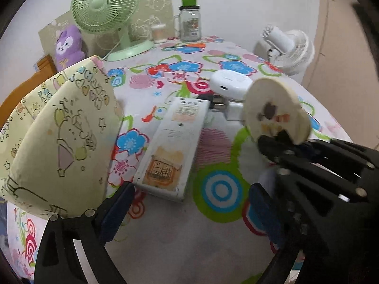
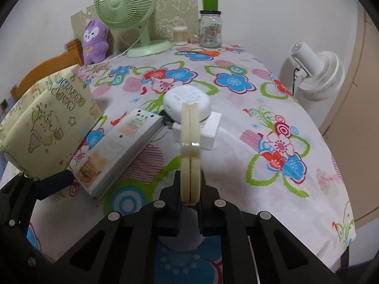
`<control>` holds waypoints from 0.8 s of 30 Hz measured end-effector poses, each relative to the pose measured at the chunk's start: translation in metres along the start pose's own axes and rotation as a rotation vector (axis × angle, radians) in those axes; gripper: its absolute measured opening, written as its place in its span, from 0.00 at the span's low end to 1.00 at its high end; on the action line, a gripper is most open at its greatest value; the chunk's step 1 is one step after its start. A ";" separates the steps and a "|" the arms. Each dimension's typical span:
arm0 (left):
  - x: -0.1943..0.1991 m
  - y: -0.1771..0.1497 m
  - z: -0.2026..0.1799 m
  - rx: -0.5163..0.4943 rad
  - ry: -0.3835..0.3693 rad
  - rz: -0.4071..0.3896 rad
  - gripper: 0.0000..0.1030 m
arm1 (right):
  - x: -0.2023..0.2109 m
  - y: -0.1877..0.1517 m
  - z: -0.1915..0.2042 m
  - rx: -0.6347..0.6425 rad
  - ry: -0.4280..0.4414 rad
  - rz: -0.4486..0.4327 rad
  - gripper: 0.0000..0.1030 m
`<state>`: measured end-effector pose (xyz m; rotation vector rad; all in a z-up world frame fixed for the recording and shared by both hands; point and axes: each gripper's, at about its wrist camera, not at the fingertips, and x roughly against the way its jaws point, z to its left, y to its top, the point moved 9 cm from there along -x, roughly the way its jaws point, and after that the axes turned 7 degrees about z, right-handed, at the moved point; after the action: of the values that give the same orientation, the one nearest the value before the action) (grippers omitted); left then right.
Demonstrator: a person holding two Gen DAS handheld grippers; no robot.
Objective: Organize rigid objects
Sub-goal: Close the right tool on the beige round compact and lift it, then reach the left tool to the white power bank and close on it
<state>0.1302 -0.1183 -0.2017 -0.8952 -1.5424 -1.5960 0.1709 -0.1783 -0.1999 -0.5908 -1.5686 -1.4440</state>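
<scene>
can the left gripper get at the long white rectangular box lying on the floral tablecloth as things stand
Probably yes: the open left gripper sits just short of the long white rectangular box, its near end unobstructed; the cream fabric bag only flanks it.

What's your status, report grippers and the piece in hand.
Right gripper shut on the cream round disc, held on edge. Left gripper open, nothing in it, near the white flat box. Nothing blocking.

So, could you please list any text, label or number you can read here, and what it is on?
No text reads with certainty.
Yellow bag: outlined block letters, too distorted to read.
White flat box: label with printed characters, too small to read.
Round white case: fine print on top, blurred.
Glass jar: sticker, unreadable.
Cream disc in the right claw: picture only, no words.
</scene>
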 end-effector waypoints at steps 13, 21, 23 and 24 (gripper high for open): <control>-0.003 0.026 -0.007 -0.041 0.057 -0.066 0.94 | 0.009 0.011 -0.022 -0.037 -0.036 -0.020 0.12; -0.020 0.034 -0.001 -0.043 0.072 -0.034 0.83 | 0.005 0.010 -0.036 -0.082 -0.044 -0.008 0.12; -0.022 0.036 0.003 -0.025 0.065 -0.031 0.77 | 0.004 0.010 -0.035 -0.076 -0.049 -0.008 0.12; -0.022 0.036 0.006 -0.011 0.073 -0.032 0.73 | 0.004 0.010 -0.035 -0.079 -0.047 -0.009 0.12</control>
<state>0.1725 -0.1118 -0.2024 -0.8129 -1.5055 -1.6434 0.1875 -0.2109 -0.1937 -0.6700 -1.5577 -1.5142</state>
